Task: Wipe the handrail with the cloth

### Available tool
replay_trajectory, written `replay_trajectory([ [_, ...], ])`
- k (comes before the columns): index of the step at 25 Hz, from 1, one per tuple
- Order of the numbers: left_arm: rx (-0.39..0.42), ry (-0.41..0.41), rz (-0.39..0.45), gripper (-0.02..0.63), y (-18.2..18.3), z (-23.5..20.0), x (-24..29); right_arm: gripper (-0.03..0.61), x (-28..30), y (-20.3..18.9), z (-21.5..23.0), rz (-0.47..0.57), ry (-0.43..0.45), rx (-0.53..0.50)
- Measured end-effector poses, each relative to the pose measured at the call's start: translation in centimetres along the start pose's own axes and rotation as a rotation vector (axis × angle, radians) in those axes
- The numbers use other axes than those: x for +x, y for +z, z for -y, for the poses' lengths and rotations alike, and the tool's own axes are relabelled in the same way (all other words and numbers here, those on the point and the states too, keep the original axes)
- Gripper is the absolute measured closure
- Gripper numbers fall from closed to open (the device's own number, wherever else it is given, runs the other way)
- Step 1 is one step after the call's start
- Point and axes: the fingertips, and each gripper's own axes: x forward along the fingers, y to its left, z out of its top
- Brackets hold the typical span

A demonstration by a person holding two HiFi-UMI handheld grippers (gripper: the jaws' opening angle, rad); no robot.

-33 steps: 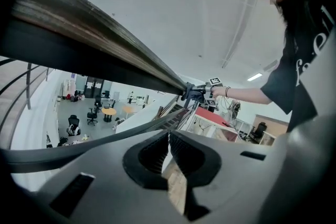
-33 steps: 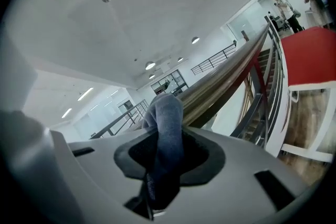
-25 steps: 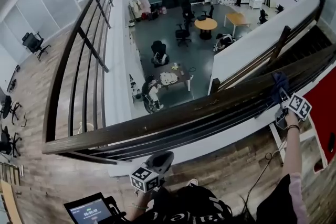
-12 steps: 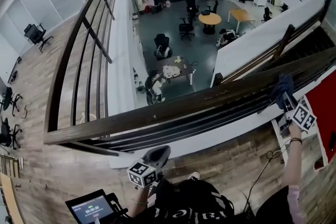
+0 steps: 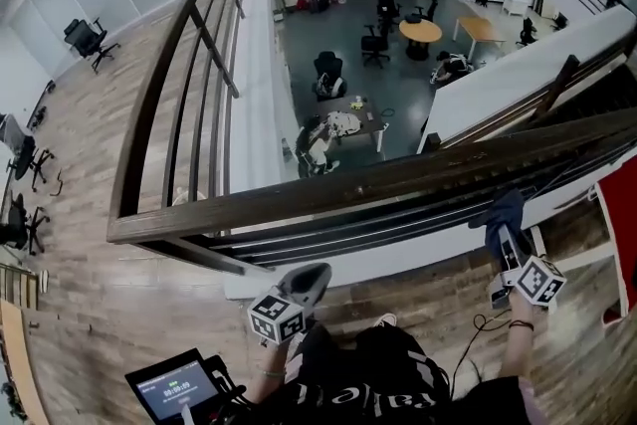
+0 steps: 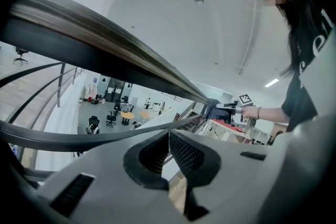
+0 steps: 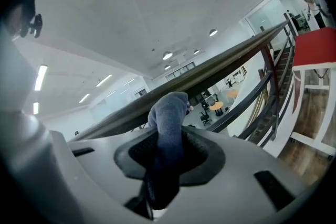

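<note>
The dark wooden handrail (image 5: pixel 328 189) crosses the head view from lower left to upper right, with thin metal bars beneath it. My right gripper (image 5: pixel 503 236) is shut on a blue cloth (image 5: pixel 504 212), which it holds on the near side of the rail, just below the top bar. Contact with the rail cannot be told. In the right gripper view the cloth (image 7: pixel 169 113) bunches up between the jaws, under the handrail (image 7: pixel 220 71). My left gripper (image 5: pixel 315 278) hangs low by my body, shut and holding nothing. From the left gripper (image 6: pixel 169 135) view the handrail (image 6: pixel 105 44) passes overhead.
Beyond the rail is a drop to a lower floor with tables and chairs (image 5: pixel 423 30). A second railing (image 5: pixel 184 65) runs away on the left. A red-topped white stand (image 5: pixel 619 244) is at the right, a tablet screen (image 5: pixel 177 398) at lower left, and a cable (image 5: pixel 480 333) on the wooden floor.
My right gripper, with the cloth, has come off the top of the rail and moved down and left toward me. The left gripper has hardly moved. My head has shifted.
</note>
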Motion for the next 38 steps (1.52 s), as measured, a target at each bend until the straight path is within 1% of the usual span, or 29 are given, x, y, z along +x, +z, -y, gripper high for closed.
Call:
replay_trajectory([
  [2,0.002,0.018,0.009,0.614,-0.2,-1.4,-2.0,0.486,0.8,-3.5,-3.2,-0.033,0.025,0.015],
  [6,0.003,0.05,0.021,0.614,-1.7,-3.8,-3.7,0.486,3.1,-10.0,-7.4,-0.077,0.093,0.08],
  [8,-0.001,0.064,0.023,0.614,-2.2,-5.1,-6.1,0.486,4.1,-13.3,-11.5,-0.108,0.139,0.106],
  [10,-0.005,0.075,0.017,0.614,-2.6,-6.8,-9.5,0.486,5.1,-16.9,-16.9,-0.153,0.192,0.117],
  [13,-0.009,0.084,0.003,0.614,-3.1,-9.7,-14.4,0.486,7.0,-22.2,-25.3,-0.226,0.272,0.104],
  [16,-0.008,0.095,-0.006,0.614,-3.3,-12.3,-17.9,0.486,9.8,-26.9,-32.7,-0.296,0.356,0.089],
  [19,-0.002,0.102,-0.007,0.614,-3.6,-13.7,-20.1,0.486,12.2,-31.1,-39.0,-0.365,0.443,0.071],
  [22,-0.004,0.117,0.006,0.614,-2.9,-14.9,-22.2,0.486,14.1,-34.8,-45.3,-0.434,0.53,0.033],
  [25,-0.014,0.143,0.016,0.614,-2.4,-15.8,-24.1,0.486,16.0,-37.8,-50.2,-0.501,0.587,-0.014],
  [28,-0.022,0.157,0.023,0.614,-3.5,-16.8,-25.5,0.486,17.8,-40.3,-53.0,-0.56,0.605,-0.056],
  [31,-0.037,0.184,0.035,0.614,-4.1,-18.0,-26.5,0.486,19.7,-42.9,-54.0,-0.608,0.609,-0.044],
  [34,-0.042,0.204,0.041,0.614,-4.3,-18.4,-27.4,0.486,20.9,-44.3,-53.3,-0.636,0.577,-0.012],
  [38,-0.063,0.238,0.063,0.614,-4.0,-19.3,-27.9,0.486,22.1,-44.3,-51.5,-0.635,0.545,0.033],
])
